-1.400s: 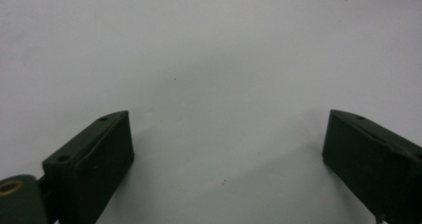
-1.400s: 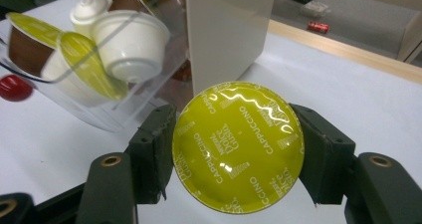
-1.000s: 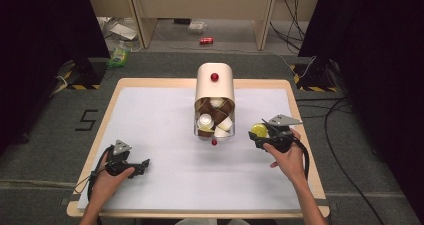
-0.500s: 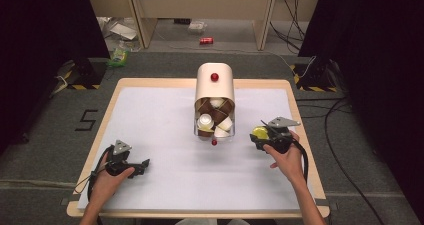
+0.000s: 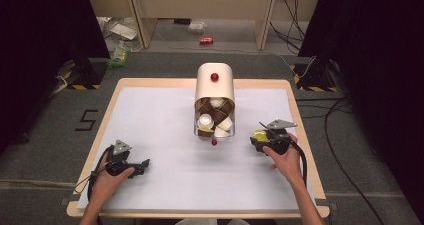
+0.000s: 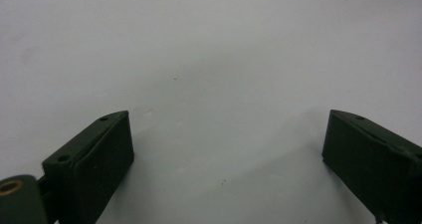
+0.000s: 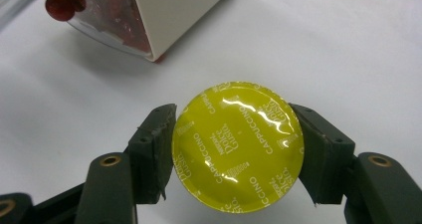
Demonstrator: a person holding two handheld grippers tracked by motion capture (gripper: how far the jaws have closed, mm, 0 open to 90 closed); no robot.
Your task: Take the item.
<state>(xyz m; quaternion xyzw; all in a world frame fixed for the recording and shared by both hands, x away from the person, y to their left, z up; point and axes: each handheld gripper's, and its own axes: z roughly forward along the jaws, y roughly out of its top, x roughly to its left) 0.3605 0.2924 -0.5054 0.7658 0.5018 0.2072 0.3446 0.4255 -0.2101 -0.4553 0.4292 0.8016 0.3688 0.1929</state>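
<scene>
**Yellow coffee capsule gripped beside the capsule box**

The right gripper (image 5: 261,137) sits low at the right of the white table (image 5: 165,110), its jaws clamped on either side of a yellow coffee capsule (image 7: 238,153) with its foil lid facing the camera. The capsule (image 5: 258,134) is just right of the capsule box (image 5: 215,102), a cream container in the middle of the table with a red knob (image 5: 214,77) and brown and white capsules inside. The left gripper (image 5: 141,164) rests at the near left, its jaws spread wide with nothing between them.
</scene>
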